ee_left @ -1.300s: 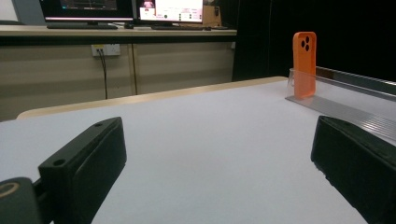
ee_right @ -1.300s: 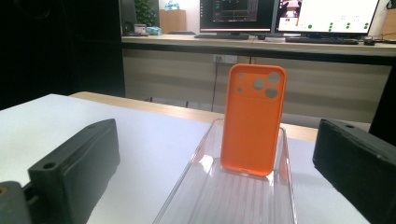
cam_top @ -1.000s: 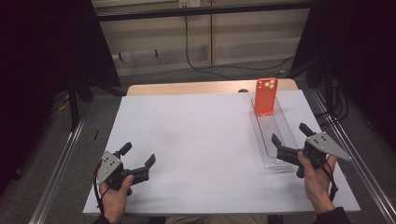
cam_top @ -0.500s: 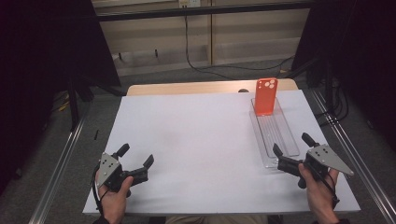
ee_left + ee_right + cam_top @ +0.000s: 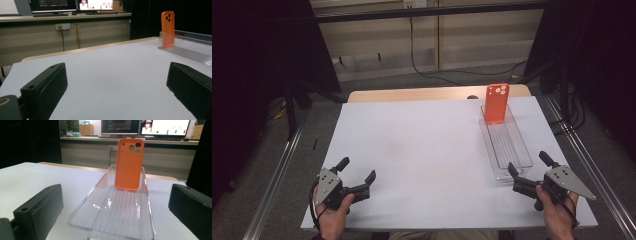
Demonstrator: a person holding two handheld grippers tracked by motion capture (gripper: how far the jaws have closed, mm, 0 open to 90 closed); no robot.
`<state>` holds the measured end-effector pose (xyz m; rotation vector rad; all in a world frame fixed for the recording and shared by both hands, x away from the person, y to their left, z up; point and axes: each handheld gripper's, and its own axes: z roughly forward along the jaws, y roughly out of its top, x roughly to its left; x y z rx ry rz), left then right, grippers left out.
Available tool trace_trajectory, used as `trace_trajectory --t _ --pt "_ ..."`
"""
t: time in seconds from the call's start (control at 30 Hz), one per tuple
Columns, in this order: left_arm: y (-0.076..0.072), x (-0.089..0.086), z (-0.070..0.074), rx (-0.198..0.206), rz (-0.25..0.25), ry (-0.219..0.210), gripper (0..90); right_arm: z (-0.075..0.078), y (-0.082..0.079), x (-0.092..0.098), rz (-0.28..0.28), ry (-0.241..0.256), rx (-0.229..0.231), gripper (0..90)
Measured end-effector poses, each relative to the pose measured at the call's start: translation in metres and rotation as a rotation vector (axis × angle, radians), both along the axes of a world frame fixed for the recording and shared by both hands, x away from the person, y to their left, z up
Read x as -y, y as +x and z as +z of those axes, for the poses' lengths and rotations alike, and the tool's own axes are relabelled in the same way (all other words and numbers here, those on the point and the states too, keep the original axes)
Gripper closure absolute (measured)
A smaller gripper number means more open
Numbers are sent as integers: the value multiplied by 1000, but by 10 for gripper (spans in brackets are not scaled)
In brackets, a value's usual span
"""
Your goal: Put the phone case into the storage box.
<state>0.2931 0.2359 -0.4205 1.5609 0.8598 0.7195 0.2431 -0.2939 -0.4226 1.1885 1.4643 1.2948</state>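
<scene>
**Phone case stands in the tray, both grippers back at the near edge**

Closest to the person, the left gripper [image 5: 357, 181] rests low on the white table cover [image 5: 422, 150], its black jaws spread wide with nothing between them, well apart from the long clear ribbed plastic tray [image 5: 507, 145]. The right gripper [image 5: 527, 170] sits just short of the tray's near end, jaws likewise parted and empty; from the right gripper view the tray [image 5: 120, 212] lies straight ahead between them.

Inside the tray, at its far end, the orange phone case with camera cut-outs [image 5: 496, 103] stands upright, leaning on the far wall, or so it looks; the clear plastic makes the contact hard to judge. In the left gripper view the case [image 5: 167, 28] rises above the tray's rim.

To my eye the placing is done: the case is in the tray and released. Little seems left, unless the case is meant to lie flat.
</scene>
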Motion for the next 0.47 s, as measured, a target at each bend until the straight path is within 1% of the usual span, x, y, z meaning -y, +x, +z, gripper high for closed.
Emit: trace_trajectory --t 0.07,0.2,0.33,0.43,0.47 --pt "0 0 -1 0 3 5 32 -1 -1 1 0 8 -5 0" --pt "1 0 -1 -7 6 -1 32 -4 -5 2 -2 8 -8 0" --pt "2 0 -1 -13 -3 -4 32 -3 -5 1 9 7 0 0" --pt "4 -1 -2 -25 -11 -10 32 -3 -4 2 7 11 4 0" --pt "4 -2 -2 -27 -5 -9 32 -3 -3 3 -1 19 7 0"
